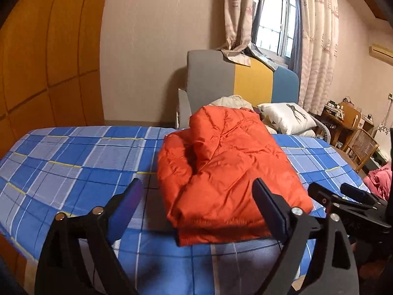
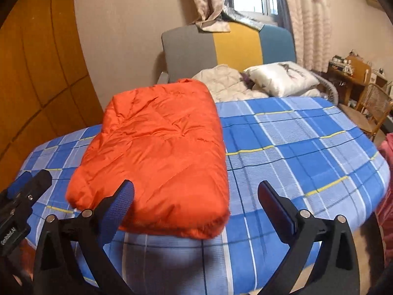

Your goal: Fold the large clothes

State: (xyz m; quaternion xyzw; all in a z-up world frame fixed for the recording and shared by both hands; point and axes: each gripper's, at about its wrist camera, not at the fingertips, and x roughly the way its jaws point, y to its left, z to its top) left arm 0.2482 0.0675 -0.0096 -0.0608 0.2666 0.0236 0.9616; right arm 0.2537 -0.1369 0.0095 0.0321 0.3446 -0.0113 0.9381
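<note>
An orange puffer jacket (image 1: pixel 226 167) (image 2: pixel 159 152) lies folded into a thick rectangular bundle on the blue plaid table cover (image 1: pixel 81 157) (image 2: pixel 294 142). My left gripper (image 1: pixel 199 189) is open, its blue pads held wide above the bundle's near edge without touching it. My right gripper (image 2: pixel 196 191) is open too, hovering over the bundle's near right corner with nothing between its fingers. In the left wrist view the right gripper (image 1: pixel 343 194) shows at the right edge. The left gripper (image 2: pixel 27 179) appears at the left edge of the right wrist view.
Behind the table stands a grey, yellow and blue headboard (image 1: pixel 243 83) with white pillows (image 1: pixel 287 116) and a cream quilt (image 2: pixel 223 83). A wooden wardrobe (image 1: pixel 44 49) fills the left. A wicker chair (image 2: pixel 375 108), a cluttered desk (image 2: pixel 348 73) and pink cloth (image 1: pixel 380 179) sit at the right.
</note>
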